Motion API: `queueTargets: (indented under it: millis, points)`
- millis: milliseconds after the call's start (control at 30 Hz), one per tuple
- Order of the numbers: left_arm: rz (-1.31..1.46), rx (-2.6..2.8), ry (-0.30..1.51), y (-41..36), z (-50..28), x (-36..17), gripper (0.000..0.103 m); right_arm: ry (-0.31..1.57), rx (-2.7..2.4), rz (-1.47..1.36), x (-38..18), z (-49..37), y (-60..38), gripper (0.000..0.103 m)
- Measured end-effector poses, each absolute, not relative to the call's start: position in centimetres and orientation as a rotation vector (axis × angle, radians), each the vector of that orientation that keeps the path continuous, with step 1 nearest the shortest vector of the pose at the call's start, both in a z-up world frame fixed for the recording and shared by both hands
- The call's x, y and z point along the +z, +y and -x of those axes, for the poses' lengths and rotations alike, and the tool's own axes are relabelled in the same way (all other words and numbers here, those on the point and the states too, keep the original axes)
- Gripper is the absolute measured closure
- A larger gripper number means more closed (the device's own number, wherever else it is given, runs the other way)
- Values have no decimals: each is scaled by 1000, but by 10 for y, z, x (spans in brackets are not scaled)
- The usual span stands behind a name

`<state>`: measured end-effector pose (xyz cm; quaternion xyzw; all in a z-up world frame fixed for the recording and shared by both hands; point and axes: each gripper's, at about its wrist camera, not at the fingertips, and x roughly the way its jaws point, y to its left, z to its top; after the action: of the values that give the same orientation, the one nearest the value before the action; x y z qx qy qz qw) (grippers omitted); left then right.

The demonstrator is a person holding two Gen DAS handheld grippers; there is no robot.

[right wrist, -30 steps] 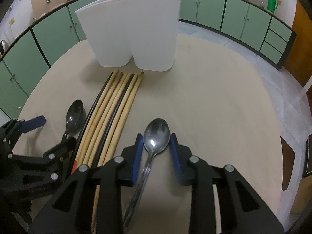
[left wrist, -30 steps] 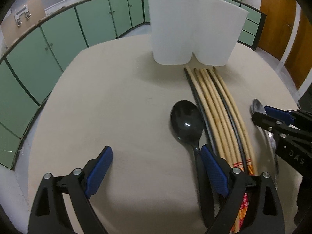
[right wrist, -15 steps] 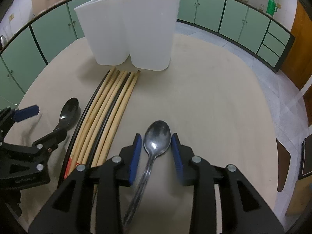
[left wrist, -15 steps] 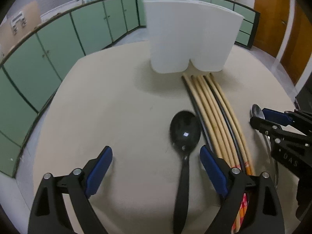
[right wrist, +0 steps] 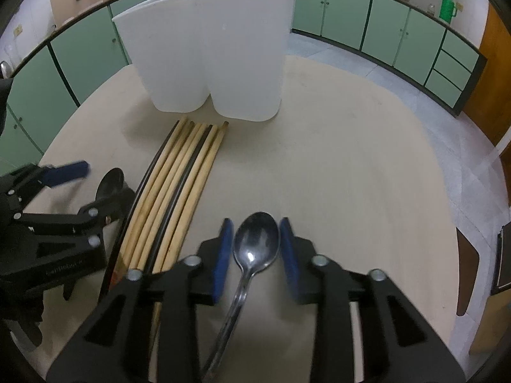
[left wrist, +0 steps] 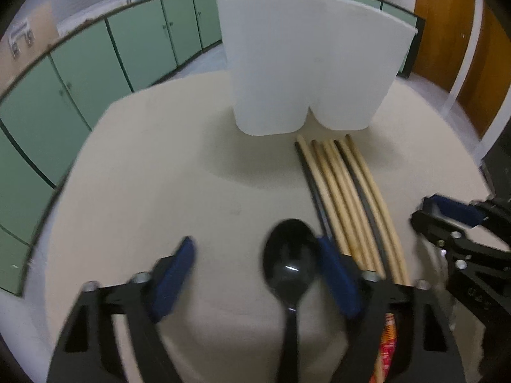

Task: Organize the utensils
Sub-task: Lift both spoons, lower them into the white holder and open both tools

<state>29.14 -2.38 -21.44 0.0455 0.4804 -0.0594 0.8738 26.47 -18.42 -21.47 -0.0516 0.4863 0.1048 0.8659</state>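
A white two-compartment holder [left wrist: 306,73] [right wrist: 217,57] stands at the back of the round beige table [left wrist: 159,175]. Several wooden and black chopsticks [left wrist: 345,198] [right wrist: 179,185] lie in a row in front of it. A black spoon [left wrist: 289,265] lies between the fingers of my left gripper [left wrist: 255,277], which is open, its right pad close to the bowl. My right gripper [right wrist: 255,255] is narrowly parted around a metal spoon [right wrist: 255,245]; whether the pads touch it I cannot tell.
Green cabinets [left wrist: 80,79] ring the room beyond the table edge. A wooden door [left wrist: 447,32] is at the right. A dark chair [right wrist: 466,274] stands by the table's right edge in the right wrist view.
My left gripper has moved forward and to the right, so the black spoon now lies between its fingers. The right gripper holds its place around the metal spoon.
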Motion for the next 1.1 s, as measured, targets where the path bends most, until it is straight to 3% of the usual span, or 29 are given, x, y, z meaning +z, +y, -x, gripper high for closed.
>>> queueTargets:
  millis: [67,133,300,667,1100]
  points:
    - [-92,-140,992,-25,-289,-212,61,1019,227,100,-214,-265,-187,75]
    - [-68,-155,985,-24,-288,-211,68,1010,229,88,-211,-263,-191,75]
    - [29,-172,919,-7,-282,-200,68,900,218,65,-192,-249,-202,76]
    - [143,-187,493,9,-239,-107,69,550,269,1,-89,-228,-232,76]
    - [155,-180,231,-3,-316,-14,68,359,336,-28,19,-279,-254,76]
